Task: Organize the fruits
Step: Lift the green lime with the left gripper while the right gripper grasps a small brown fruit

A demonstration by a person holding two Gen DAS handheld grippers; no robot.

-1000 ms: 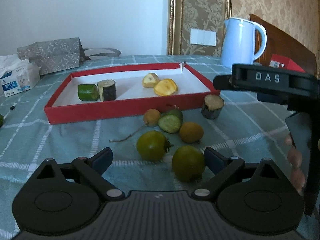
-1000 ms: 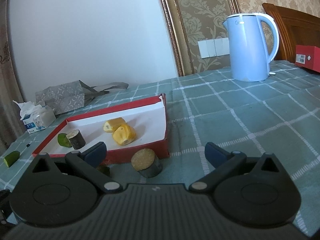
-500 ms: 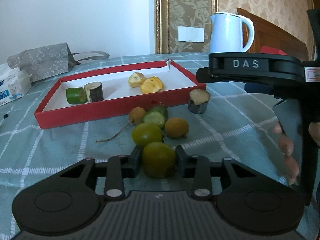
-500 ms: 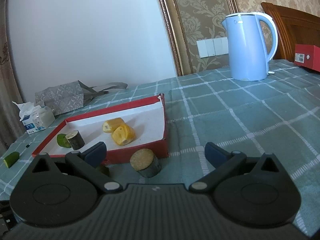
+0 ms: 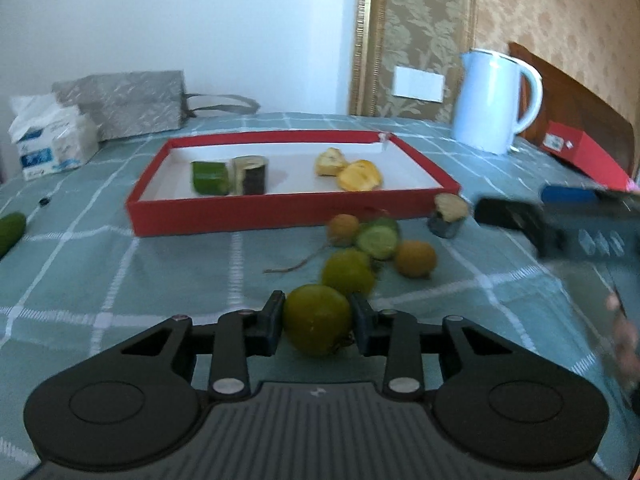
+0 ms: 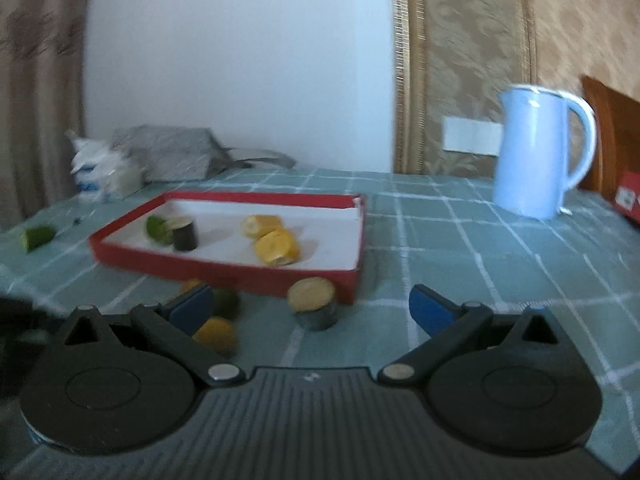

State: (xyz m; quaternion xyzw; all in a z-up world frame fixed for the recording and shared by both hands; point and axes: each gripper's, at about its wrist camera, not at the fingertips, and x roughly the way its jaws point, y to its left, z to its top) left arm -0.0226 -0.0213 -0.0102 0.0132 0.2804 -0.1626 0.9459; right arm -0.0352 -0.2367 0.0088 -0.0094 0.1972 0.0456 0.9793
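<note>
Fruits wait loose before the red tray [image 5: 256, 212]; my left gripper [image 5: 318, 322] pinches a green one [image 5: 318, 318] for carrying, right gripper [image 6: 312, 308] spread empty.

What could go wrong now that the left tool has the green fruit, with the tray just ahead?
The left tool pinches the round green fruit only at its sides, so it may roll out in transit. The second green fruit sits right behind it and could get nudged. The red tray wall may catch a low carry.
</note>
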